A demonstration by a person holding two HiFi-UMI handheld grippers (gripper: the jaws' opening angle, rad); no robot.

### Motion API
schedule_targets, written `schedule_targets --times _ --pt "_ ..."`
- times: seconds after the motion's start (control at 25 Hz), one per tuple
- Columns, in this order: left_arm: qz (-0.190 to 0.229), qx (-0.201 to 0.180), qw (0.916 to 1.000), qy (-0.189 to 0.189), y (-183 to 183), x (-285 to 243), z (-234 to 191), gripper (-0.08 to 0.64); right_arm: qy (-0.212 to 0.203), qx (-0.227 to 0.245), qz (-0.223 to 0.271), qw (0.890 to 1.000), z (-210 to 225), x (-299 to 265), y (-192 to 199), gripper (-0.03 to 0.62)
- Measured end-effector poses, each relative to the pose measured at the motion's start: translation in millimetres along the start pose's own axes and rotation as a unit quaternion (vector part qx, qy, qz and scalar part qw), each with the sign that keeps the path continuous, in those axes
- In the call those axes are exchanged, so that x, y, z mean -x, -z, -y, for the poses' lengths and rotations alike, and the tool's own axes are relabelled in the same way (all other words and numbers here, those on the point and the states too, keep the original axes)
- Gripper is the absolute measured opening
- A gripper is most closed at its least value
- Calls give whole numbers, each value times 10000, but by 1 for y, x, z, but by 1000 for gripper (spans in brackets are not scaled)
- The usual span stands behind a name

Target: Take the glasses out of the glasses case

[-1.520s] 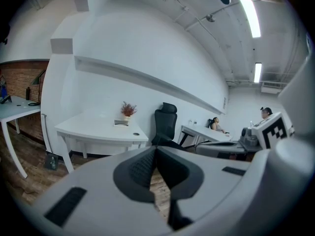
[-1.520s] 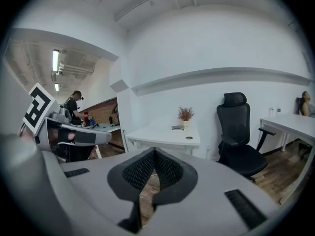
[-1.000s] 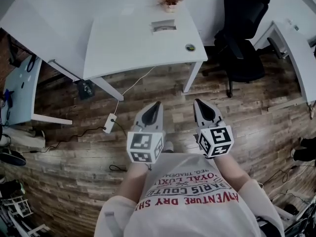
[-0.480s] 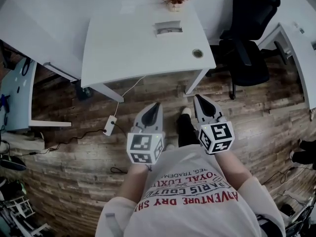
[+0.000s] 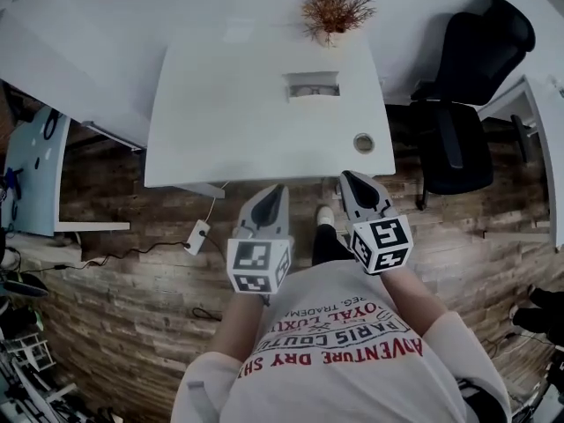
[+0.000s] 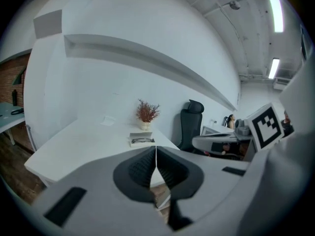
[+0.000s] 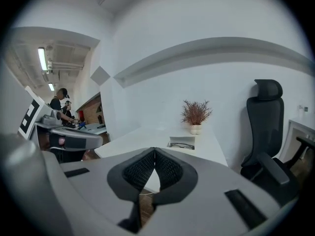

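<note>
Your left gripper point(image 5: 279, 188) and right gripper point(image 5: 349, 177) have fingers point(image 6: 139, 168) pressed together, empty. Spread them nearing the glasses case point(image 5: 312, 85) toward the desk's point(image 5: 220, 122) far edge.

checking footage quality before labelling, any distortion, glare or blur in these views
Head view: strong barrel distortion, the white table edges bow; dim but sharp. Left gripper view: fisheye with black corners, ceiling light blown out. Right gripper view: same fisheye vignette, the glasses case small yet legible.
</note>
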State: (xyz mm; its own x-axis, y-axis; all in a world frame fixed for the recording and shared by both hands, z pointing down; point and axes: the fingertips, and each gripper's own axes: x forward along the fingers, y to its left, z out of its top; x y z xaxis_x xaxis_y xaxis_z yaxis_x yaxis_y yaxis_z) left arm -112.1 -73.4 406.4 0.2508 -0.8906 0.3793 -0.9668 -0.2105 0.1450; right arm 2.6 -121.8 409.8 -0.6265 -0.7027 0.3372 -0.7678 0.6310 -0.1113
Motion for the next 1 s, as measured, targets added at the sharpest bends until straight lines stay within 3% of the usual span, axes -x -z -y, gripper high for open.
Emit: schedule_targets --times 0.48,1.0 --pt "-214 315 9983 -437 -48 -148 -42 9 -512 102 -369 9980 106 -116 -36 12" --pt "-654 383 9971 -98 -48 -221 -58 9 -600 -99 -788 9950 140 -187 -37 12"
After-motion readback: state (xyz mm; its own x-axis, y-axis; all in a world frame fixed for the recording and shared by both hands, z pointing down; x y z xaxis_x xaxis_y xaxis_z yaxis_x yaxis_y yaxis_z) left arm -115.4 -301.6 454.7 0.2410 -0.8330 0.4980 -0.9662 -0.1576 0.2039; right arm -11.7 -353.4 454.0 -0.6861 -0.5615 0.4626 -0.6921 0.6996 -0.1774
